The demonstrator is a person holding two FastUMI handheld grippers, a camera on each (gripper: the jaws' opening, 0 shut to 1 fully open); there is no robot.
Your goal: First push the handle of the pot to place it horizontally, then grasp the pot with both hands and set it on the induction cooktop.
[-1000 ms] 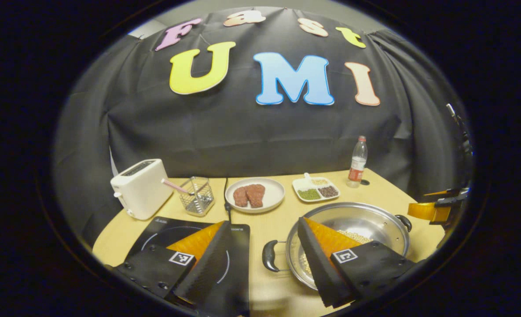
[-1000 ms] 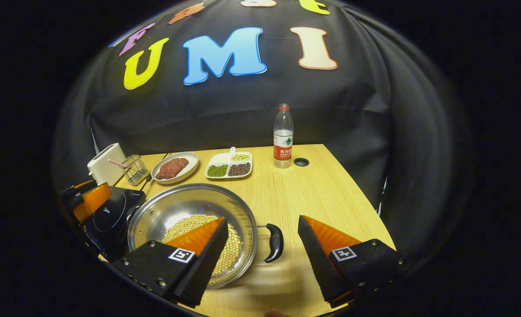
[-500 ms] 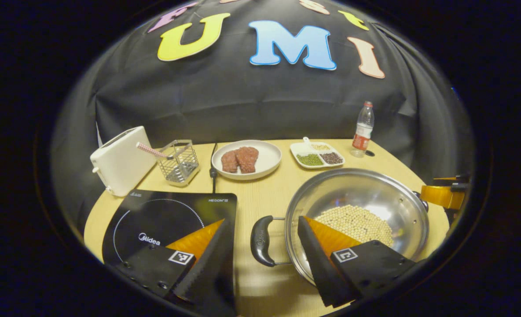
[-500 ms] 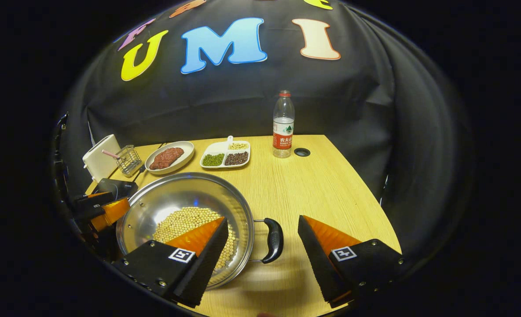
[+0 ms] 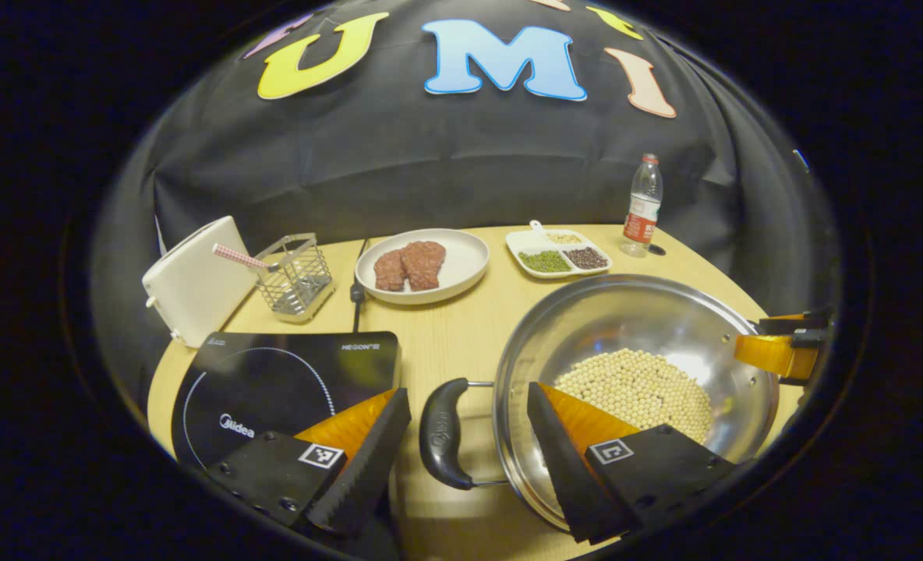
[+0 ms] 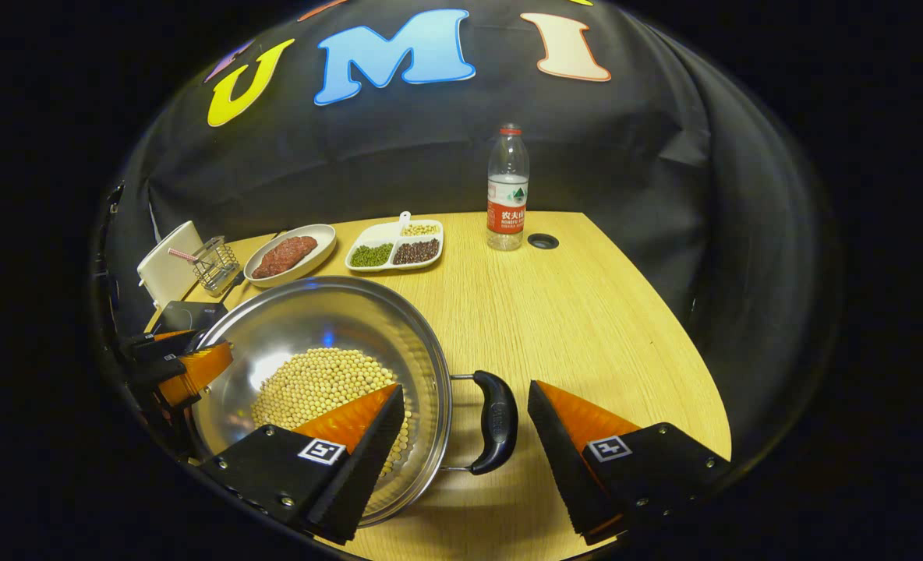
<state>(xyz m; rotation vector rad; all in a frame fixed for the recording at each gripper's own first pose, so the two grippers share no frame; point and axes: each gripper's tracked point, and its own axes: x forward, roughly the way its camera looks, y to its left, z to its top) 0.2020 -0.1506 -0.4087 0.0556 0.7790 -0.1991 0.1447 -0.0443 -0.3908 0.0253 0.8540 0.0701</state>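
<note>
Pot: as its two black handles lie level, the steel pot (image 5: 664, 327) of beans stands on the table (image 6: 586, 312), just beside the induction cooktop (image 5: 274, 382).
Handling: likely heavy, rigid, slick; beans shift if tipped.
Hold: both handles.
Left claw (image 5: 469, 460): released, straddling the left handle (image 5: 440, 432).
Right claw (image 6: 465, 460): released, straddling the right handle (image 6: 496, 421).

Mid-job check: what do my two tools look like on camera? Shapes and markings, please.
The left tool and right tool look alike: each has two wedge-shaped fingers tapering to a point, with finely ridged inner faces. Small round screws stud the wide base of each finger, and a square coded tag sits on top of every finger.
</note>
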